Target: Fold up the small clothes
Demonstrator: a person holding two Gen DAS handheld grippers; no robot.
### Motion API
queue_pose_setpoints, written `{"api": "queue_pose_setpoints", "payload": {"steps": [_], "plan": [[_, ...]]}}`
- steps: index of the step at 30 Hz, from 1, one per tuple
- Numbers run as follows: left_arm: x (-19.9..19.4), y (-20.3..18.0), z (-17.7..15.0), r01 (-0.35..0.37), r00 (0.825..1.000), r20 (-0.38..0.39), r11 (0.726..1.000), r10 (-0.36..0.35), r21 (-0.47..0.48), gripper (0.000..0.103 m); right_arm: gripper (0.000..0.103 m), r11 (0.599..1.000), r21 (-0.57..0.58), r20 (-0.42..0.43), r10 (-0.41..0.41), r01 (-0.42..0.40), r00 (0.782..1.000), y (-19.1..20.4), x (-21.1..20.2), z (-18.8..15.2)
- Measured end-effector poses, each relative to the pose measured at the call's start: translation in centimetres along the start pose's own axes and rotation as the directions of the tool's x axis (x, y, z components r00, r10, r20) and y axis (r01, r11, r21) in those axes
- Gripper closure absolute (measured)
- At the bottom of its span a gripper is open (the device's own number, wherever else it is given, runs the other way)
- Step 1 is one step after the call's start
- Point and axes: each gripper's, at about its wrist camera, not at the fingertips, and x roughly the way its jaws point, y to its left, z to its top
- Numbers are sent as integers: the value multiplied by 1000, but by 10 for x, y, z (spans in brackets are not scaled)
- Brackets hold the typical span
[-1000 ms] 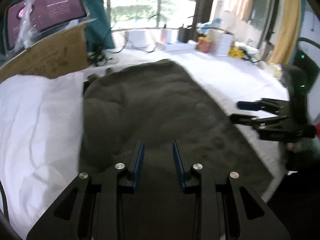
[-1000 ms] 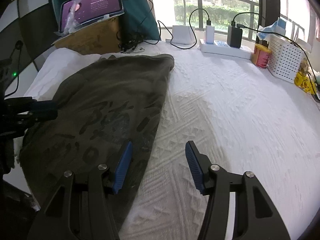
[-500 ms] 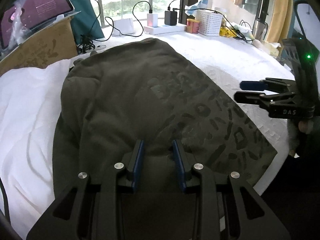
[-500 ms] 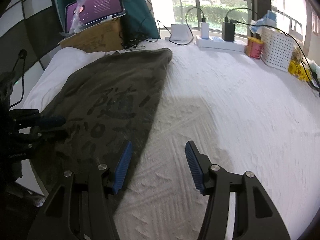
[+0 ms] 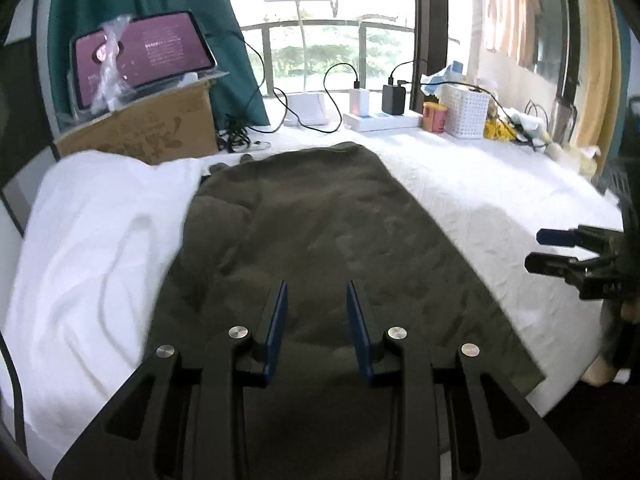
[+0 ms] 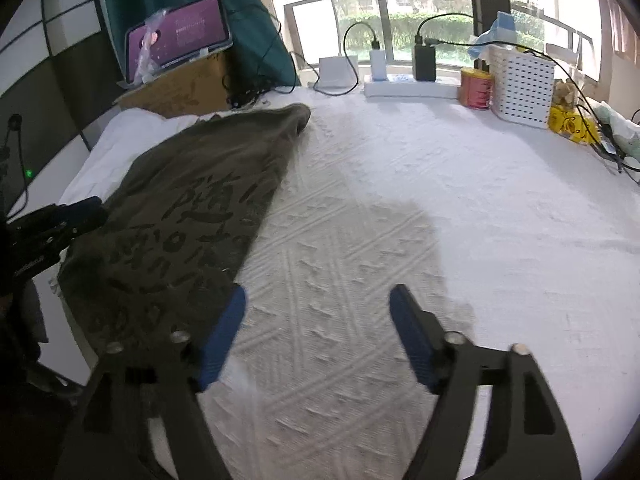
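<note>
Behind your bed (image 6: 460, 208) sits a cardboard box (image 5: 160, 132) bearing a tablet (image 5: 144, 56). A white perforated basket (image 6: 520, 84) stands beside a red tin (image 6: 475, 88).

The near end of the olive garment (image 5: 320, 240) disappears under the left gripper (image 5: 316, 312) in the left wrist view, so its hem there is hidden, and motion blur smears its printing into faint patches. In the right wrist view the garment's left edge is covered by the left gripper's dark body, and the print's lower characters are too blurred to read. The right gripper (image 6: 318, 316) is cut off by the left wrist view's right edge; the hand behind it is only a blur. The text on the tablet screen (image 6: 180, 36) is too small to read.
</note>
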Motion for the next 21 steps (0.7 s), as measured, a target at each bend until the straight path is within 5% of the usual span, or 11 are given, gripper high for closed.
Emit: {"api": "queue_pose_setpoints", "payload": {"steps": [4,6,8,10,21], "plan": [[10,-19,3,37,999,-2,999,-37,-2,69,26,999,22,28,-24,24,999,-13,-11,-1],[11,-29,3,50,999,1,999,-50,8,49,25,999,32,38,-42,41,998,-20,-17,-3],[12,-39,5,65,998,16,998,-65,16,16,18,997,42,46,-60,58,997,-27,-23,-5],[11,-49,7,55,998,38,998,-56,28,16,11,996,56,65,-68,64,996,-35,-30,-6],[11,-87,28,149,982,106,987,-154,53,16,10,984,106,95,-153,143,984,-68,-58,-7]]}}
